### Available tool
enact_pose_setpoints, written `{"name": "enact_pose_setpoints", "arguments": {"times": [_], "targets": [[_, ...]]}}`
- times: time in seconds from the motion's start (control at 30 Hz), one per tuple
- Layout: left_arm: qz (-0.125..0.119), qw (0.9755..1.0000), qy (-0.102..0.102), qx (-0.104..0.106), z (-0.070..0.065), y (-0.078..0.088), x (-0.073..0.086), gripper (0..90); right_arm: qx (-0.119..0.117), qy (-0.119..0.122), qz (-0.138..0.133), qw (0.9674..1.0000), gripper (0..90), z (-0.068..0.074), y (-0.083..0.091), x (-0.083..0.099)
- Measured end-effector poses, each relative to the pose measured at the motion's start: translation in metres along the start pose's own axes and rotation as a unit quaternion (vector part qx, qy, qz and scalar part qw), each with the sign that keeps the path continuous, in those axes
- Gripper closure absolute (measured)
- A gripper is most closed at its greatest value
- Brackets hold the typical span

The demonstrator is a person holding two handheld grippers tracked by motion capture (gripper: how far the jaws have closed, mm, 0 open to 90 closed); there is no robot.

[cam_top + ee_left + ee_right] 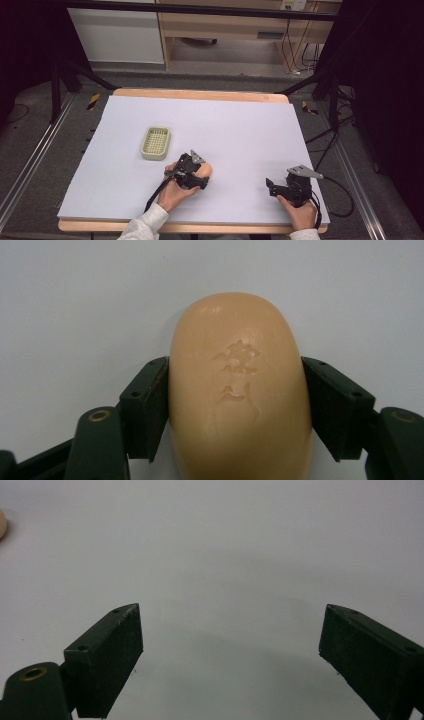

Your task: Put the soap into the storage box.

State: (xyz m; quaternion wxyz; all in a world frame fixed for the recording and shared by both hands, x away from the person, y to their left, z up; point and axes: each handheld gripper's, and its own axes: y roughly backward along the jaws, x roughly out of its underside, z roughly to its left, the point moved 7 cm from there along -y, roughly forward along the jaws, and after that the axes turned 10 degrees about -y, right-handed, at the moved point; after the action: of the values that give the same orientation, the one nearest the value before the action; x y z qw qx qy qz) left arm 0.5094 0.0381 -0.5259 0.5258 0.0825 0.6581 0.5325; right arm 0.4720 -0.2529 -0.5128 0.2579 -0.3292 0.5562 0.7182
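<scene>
A tan oval bar of soap (240, 390) with a stamped mark on top lies on the white table sheet (235, 130). My left gripper (199, 173) is shut on it, and both black pads (150, 405) press against its long sides. In the high view the soap (205, 169) peeks out just right of that gripper, near the table's front middle. My right gripper (272, 186) rests at the front right with its jaws wide apart and nothing between them (230, 645). A sliver of the soap (2, 524) shows at the far left of the right gripper view.
A pale green slotted soap dish (155, 143) sits on the sheet, up and left of the left gripper. The table's wooden edge (200, 94) runs along the back. Black frame legs and cables stand on the floor at both sides.
</scene>
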Motion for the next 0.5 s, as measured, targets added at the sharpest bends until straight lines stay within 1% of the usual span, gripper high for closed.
{"name": "enact_pose_setpoints", "arguments": {"times": [0.03,0.07,0.23,0.33,0.47,0.5], "targets": [[-0.001,1.0000,0.001,0.000,-0.0002,-0.0001,-0.0003,31.2,0.000,-0.003,0.001,1.0000,10.7,0.0005,0.0000,0.0003],[0.001,1.0000,0.000,0.000,0.0000,0.0001,-0.0001,31.2,0.000,0.000,0.000,1.0000,10.7,0.0001,-0.0001,0.0001],[0.002,1.0000,0.001,-0.002,-0.0005,0.0003,-0.0003,31.4,-0.001,0.000,0.000,1.0000,10.7,0.0004,0.0000,0.0000],[0.004,1.0000,0.001,0.001,-0.0005,0.0011,0.0000,31.5,-0.002,0.000,0.001,1.0000,10.7,0.0005,0.0000,0.0002],[0.002,1.0000,0.002,0.005,0.0001,0.0045,-0.0008,31.5,0.000,-0.002,0.002,1.0000,10.7,0.0009,0.0003,0.0004],[-0.002,1.0000,0.004,0.005,0.0002,0.0059,-0.0015,31.5,-0.001,-0.004,0.002,1.0000,10.7,0.0012,0.0003,0.0004]]}}
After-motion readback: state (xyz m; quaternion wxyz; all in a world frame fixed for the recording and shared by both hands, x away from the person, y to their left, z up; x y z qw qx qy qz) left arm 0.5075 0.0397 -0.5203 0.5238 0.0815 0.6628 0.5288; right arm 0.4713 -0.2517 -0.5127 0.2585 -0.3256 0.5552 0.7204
